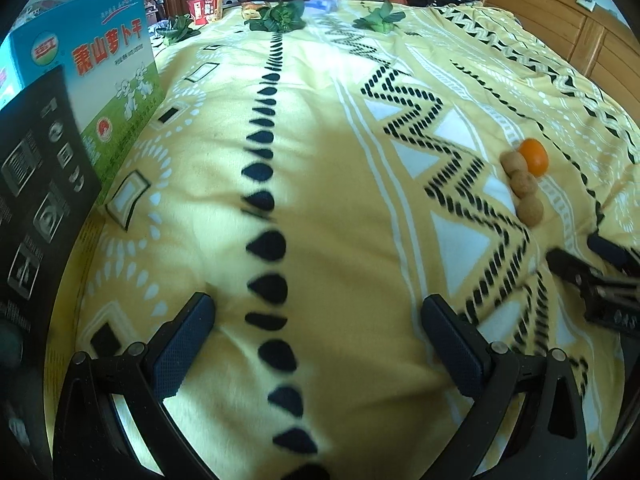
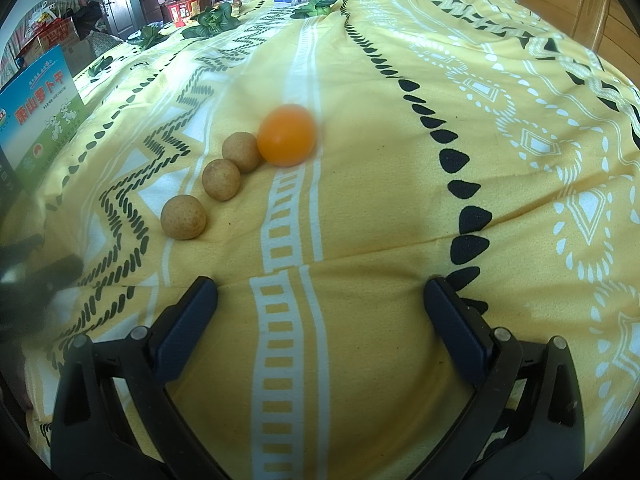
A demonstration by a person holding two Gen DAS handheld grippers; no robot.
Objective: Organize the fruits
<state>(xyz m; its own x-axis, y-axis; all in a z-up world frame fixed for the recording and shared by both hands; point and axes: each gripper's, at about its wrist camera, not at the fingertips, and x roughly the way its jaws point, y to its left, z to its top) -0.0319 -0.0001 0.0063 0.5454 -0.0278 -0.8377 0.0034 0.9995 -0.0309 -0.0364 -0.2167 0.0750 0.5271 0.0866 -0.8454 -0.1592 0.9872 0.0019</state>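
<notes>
An orange (image 2: pixel 286 134) lies on the yellow patterned blanket (image 2: pixel 380 220) at the far end of a diagonal row of three small brown round fruits (image 2: pixel 221 179). My right gripper (image 2: pixel 320 308) is open and empty, a short way in front of the row. In the left wrist view the orange (image 1: pixel 534 156) and the brown fruits (image 1: pixel 523 184) lie at the far right. My left gripper (image 1: pixel 318 328) is open and empty over bare blanket, well left of the fruits. The right gripper's fingers (image 1: pixel 576 270) show at that view's right edge.
A blue-green carton (image 1: pixel 108 80) and a black box (image 1: pixel 36 184) stand at the left edge. Green leafy vegetables (image 1: pixel 280 16), a red cup (image 1: pixel 206 8) and a bread item (image 1: pixel 253 10) lie at the blanket's far end. A wooden headboard (image 1: pixel 560 20) runs at the right.
</notes>
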